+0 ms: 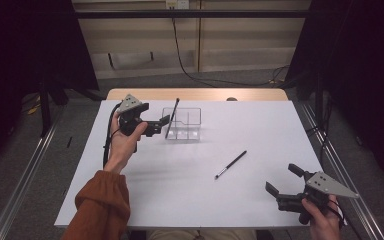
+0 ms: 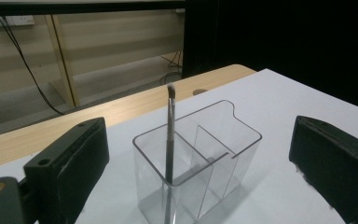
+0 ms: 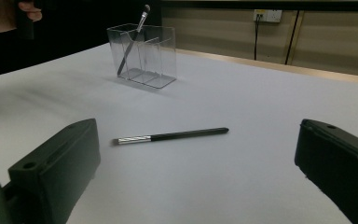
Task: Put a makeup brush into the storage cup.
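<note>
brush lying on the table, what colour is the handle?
Black handle with a silver metal end on the brush; right gripper view shows it best.

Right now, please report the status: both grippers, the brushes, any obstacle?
Left gripper open beside clear organizer. One brush stands inside. Right gripper open, empty. Second brush flat on table, nothing blocking it.

The left gripper (image 1: pixel 166 121) was held up in the left hand (image 1: pixel 124 141), its jaws spread wide and pointing to the person's right, the forearm in an orange sleeve (image 1: pixel 100 202) reaching forward. The right gripper (image 1: pixel 283 179) sat low near the person, held in the right hand (image 1: pixel 322 217), jaws wide apart.
</note>
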Demonstrator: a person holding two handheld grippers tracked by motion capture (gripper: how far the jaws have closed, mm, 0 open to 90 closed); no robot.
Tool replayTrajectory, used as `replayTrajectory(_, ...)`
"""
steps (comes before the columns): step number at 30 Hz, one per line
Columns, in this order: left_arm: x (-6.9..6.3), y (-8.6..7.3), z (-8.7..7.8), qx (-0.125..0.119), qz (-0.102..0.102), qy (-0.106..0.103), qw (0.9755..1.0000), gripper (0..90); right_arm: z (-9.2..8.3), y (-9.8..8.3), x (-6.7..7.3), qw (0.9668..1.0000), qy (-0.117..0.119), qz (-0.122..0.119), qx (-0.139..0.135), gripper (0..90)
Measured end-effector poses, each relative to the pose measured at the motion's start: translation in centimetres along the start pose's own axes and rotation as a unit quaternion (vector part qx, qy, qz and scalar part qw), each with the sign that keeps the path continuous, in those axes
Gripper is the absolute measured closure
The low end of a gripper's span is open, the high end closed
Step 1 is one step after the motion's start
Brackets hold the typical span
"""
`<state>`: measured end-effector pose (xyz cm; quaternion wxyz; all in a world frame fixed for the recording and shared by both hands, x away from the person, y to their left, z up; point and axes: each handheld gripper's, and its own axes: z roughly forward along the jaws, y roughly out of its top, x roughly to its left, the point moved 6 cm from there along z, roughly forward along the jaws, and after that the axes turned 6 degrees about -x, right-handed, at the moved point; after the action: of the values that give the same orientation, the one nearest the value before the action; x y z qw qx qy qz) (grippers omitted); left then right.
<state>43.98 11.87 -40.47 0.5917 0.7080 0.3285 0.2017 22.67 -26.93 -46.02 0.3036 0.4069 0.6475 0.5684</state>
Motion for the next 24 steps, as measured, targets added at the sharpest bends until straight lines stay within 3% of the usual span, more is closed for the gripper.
replayTrajectory(3,-0.2,-0.1,-0.9,-0.003,0.011,-0.001,0.9999,4.5,0.1,0.0,-0.1,1.0,-0.003,0.002,-0.001,0.0)
replayTrajectory(7,-0.4,-0.1,-1.8,-0.019,0.006,-0.006,0.9998,4.0,0.1,0.1,0.0,1.0,-0.002,0.002,-0.003,0.0)
replayTrajectory(16,-0.6,-1.5,-3.2,-0.011,0.004,-0.003,0.9999,3.1,0.2,0.1,0.0,1.0,-0.003,0.0,-0.003,0.0)
replayTrajectory(18,-0.7,-1.9,-3.7,-0.007,-0.006,0.002,1.0,3.2,0.1,0.0,-0.1,1.0,-0.005,0.0,-0.003,0.0)
replayTrajectory(21,-0.7,-2.3,-4.4,0.0,-0.002,0.004,1.0,3.2,0.0,0.0,-0.1,1.0,-0.005,0.0,-0.004,0.0)
replayTrajectory(24,-0.9,-2.4,-5.2,-0.012,-0.003,0.003,0.9999,3.3,0.0,0.0,0.0,1.0,-0.002,-0.005,-0.002,0.0)
